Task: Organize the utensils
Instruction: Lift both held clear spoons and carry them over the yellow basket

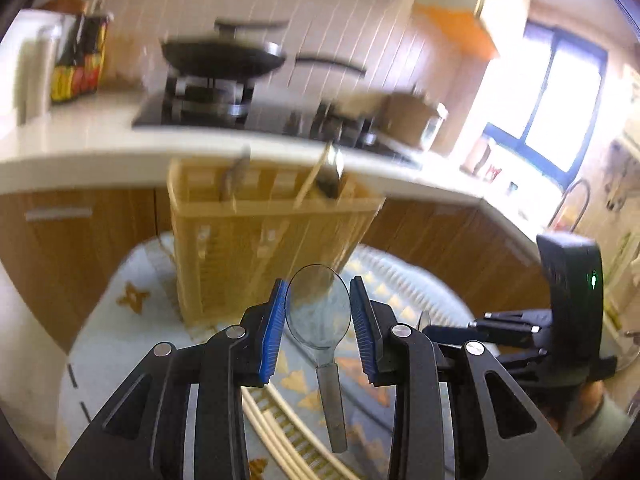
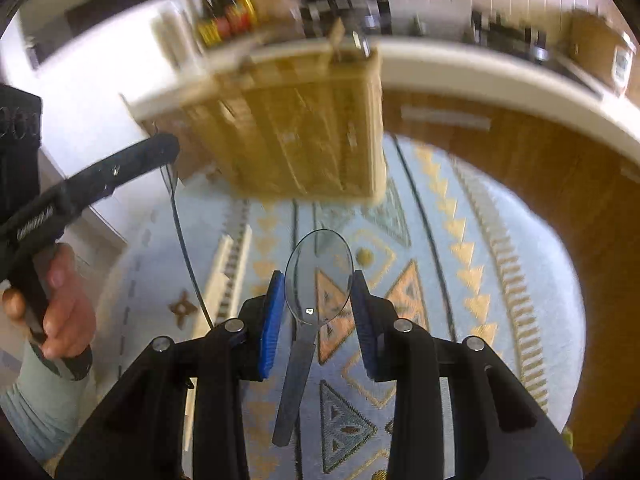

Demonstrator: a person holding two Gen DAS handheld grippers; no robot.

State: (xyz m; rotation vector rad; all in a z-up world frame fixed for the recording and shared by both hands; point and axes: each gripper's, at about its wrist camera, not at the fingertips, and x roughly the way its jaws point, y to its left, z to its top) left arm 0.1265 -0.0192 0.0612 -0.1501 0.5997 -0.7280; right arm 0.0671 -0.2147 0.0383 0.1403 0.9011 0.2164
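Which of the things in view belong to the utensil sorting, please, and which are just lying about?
Part of the job:
- clear spoon in the left claw
- clear spoon in the right claw
- wooden utensil holder, already holding a few utensils

Just lying about:
- black pan on the stove
- patterned rug
- yellow packet on the counter

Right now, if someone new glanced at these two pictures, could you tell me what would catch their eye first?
Each claw grips a clear plastic spoon by its bowl between blue pads: the left claw holds one spoon, the right claw another spoon. Ahead of both stands a yellow slatted utensil holder on a patterned rug, already holding utensils. Behind it, a black wok sits on the stove.
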